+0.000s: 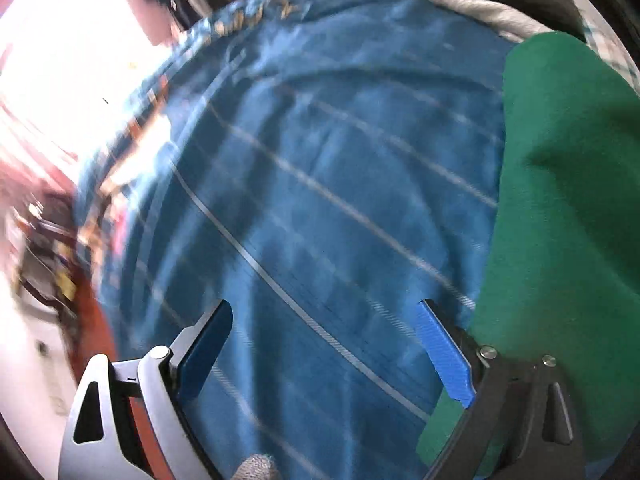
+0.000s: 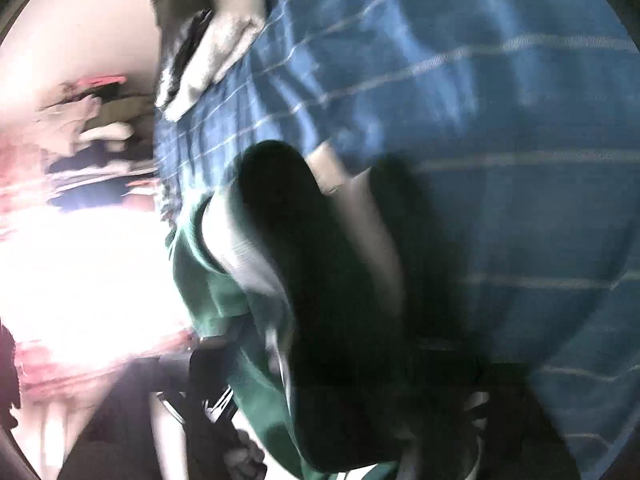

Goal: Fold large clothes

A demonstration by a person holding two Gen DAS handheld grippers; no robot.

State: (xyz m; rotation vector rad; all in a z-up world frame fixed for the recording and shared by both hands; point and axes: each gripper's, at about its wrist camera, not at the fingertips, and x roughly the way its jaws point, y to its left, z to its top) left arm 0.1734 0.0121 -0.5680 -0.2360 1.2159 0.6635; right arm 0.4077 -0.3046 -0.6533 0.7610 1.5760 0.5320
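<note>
A green garment [image 1: 560, 200] lies on a blue striped sheet [image 1: 320, 160] at the right of the left wrist view. My left gripper [image 1: 324, 340] hovers open over bare sheet. Its right finger [image 1: 444, 352] sits just beside the garment's edge, and nothing is between the pads. The right wrist view is heavily blurred. There the green garment [image 2: 208, 292] bunches up close to the camera and drapes over my right gripper [image 2: 340, 188]. Its fingers show only as dark shapes, drawn close together on the cloth.
A grey and a black garment [image 1: 480, 4] are piled at the far end of the sheet, and the same pile [image 2: 208, 52] shows at upper left in the right wrist view. The sheet's edge [image 1: 132, 184] drops off at left toward a bright floor with clutter.
</note>
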